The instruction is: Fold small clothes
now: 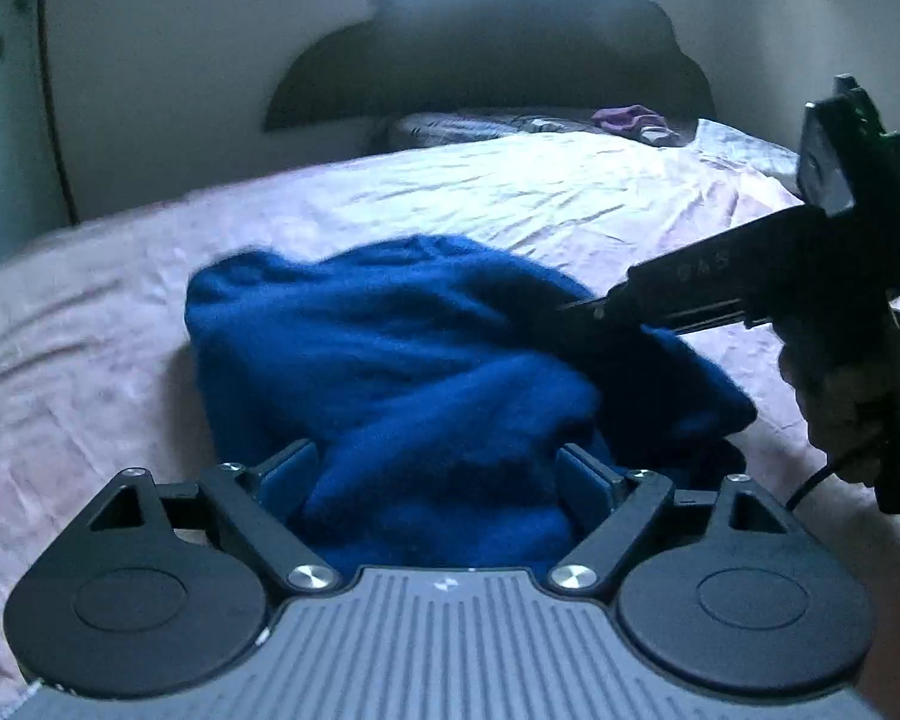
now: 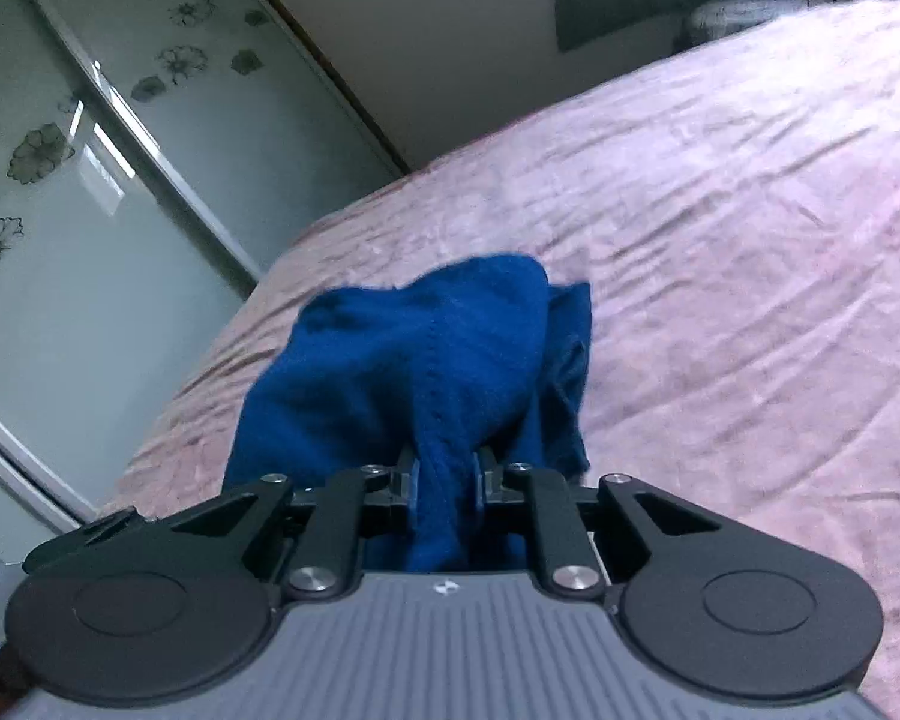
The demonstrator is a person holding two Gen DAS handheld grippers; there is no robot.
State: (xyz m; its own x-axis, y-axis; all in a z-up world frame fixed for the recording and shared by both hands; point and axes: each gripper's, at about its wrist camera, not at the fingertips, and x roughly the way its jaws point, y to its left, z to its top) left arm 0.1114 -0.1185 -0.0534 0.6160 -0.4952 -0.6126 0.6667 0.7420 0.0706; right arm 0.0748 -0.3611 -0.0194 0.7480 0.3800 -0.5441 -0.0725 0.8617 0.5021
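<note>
Bed: one wide bed with a wrinkled pale pink sheet (image 1: 510, 192), it lies under and ahead of both pairs of jaws.
Wardrobe: one frosted glass sliding door with flower prints (image 2: 90, 180), far to the left of the right jaws.
Headboard: one dark curved headboard (image 1: 480, 60), far ahead of the left jaws, with one grey patterned pillow (image 1: 468, 123) below it.
Garment: one dark blue knitted small garment (image 1: 390, 348), bunched in a heap on the sheet; it starts between the left jaws and spreads ahead of them.
Left gripper: the left gripper (image 1: 438, 474) has its jaws standing wide apart, and blue cloth fills the gap between them; I judge they are not pressing it.
Right gripper: the right gripper (image 2: 444, 480) has its jaws drawn close on a thick ridge of the blue cloth, so it grips the garment.
Other cloth: one small purple cloth (image 1: 627, 117), far ahead, on the pillow.
Progress: I judge the folding is early; the garment is still crumpled, no flat fold is visible.
Left to do: spread it flat, fold it, and smooth it.
</note>
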